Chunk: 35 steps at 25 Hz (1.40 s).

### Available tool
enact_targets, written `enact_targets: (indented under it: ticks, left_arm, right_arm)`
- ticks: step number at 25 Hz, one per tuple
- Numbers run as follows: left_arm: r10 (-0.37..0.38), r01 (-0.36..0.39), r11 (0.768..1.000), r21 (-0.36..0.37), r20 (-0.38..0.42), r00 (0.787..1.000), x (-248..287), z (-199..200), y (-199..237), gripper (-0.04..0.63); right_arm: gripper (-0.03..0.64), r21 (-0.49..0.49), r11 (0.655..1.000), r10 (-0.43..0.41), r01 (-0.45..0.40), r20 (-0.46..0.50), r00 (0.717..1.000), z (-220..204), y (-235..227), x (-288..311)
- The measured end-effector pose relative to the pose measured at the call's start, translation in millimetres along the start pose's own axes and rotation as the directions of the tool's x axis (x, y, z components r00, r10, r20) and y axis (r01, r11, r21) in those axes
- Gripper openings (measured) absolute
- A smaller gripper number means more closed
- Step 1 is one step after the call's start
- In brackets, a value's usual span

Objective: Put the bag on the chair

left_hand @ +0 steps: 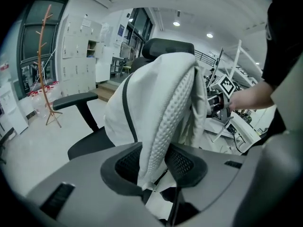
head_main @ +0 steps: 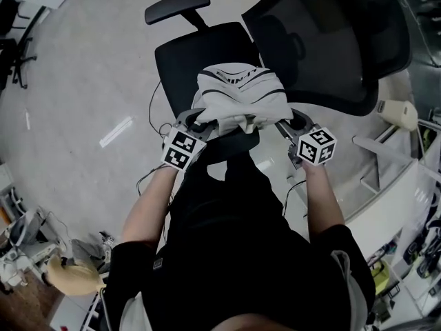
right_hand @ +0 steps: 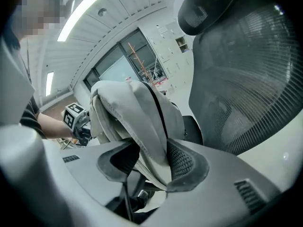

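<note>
White bag (head_main: 238, 95) is sitting on the seat of the black chair (head_main: 176, 64).
Left gripper (head_main: 200, 121) and right gripper (head_main: 281, 123) are flanking its near edge, each with jaws standing wide apart and a fold of bag hanging loosely between them.

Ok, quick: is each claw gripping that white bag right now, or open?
Left gripper: open, jaws apart, with the white bag's fabric between them but not pinched.
Right gripper: open, with bag fabric between its jaws, not clamped.
</note>
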<state>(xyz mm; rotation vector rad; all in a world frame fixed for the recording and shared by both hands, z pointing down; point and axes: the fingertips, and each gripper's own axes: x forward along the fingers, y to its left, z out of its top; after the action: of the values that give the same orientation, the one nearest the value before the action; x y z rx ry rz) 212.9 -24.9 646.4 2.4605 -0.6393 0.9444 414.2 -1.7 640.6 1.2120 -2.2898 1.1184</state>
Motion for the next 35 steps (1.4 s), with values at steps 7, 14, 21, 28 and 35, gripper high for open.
enact_targets:
  ticks: [7,14,21,28,35]
  left_arm:
    - [0.124,-0.123,0.992,0.012,-0.021,0.992,-28,7,23,0.158]
    - [0.213,-0.209,0.975,-0.072,0.058,0.975,-52,34,39,0.151]
    - [0.292,-0.256,0.947,-0.196,0.186,0.938,-86,70,33,0.108]
    - [0.354,-0.269,0.912,-0.310,0.262,0.898,-110,85,35,0.049]
    - [0.431,-0.309,0.885,-0.347,0.363,0.826,-174,94,27,0.032]
  right_arm:
    - [0.183,0.037,0.997,-0.076,0.075,0.028,0.997,9,-15,-21]
    - [0.183,-0.021,1.000,-0.014,0.016,0.078,0.997,47,-7,-27]
    - [0.183,-0.073,0.994,0.086,-0.079,0.098,0.991,84,12,-23]
    - [0.166,-0.144,0.973,0.194,-0.178,0.110,0.975,114,45,-6]
    - [0.103,-0.260,0.932,0.301,-0.252,0.167,0.939,148,123,2]
